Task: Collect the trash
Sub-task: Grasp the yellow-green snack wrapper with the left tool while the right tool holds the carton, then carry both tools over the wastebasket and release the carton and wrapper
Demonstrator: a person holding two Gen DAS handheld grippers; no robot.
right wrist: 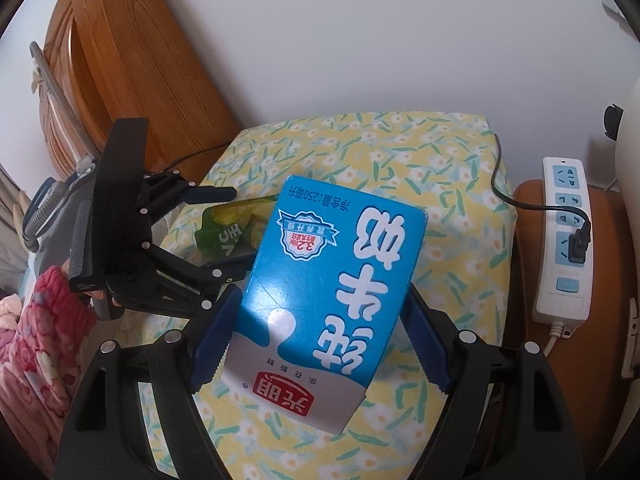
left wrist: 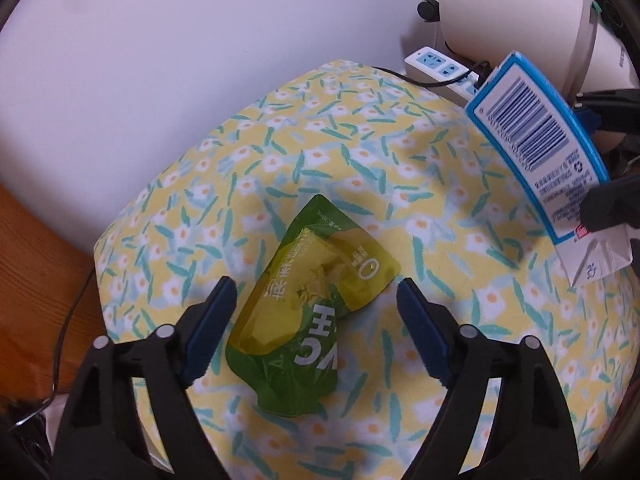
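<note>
A crumpled green and yellow drink pouch (left wrist: 316, 300) lies on the floral yellow cloth (left wrist: 360, 152) of a small table. My left gripper (left wrist: 316, 292) is open, one finger on each side of the pouch, not closed on it. My right gripper (right wrist: 320, 308) is shut on a blue and white milk carton (right wrist: 324, 288) and holds it above the cloth. The carton also shows at the right of the left wrist view (left wrist: 540, 152). The pouch (right wrist: 228, 232) and the left gripper (right wrist: 224, 236) show behind the carton in the right wrist view.
A white power strip (right wrist: 564, 236) with a black plug lies on a brown stool right of the table; it also shows in the left wrist view (left wrist: 440, 66). A wooden headboard (right wrist: 132, 80) stands at the left. A white wall is behind. A large white appliance (left wrist: 520, 20) stands at the far right.
</note>
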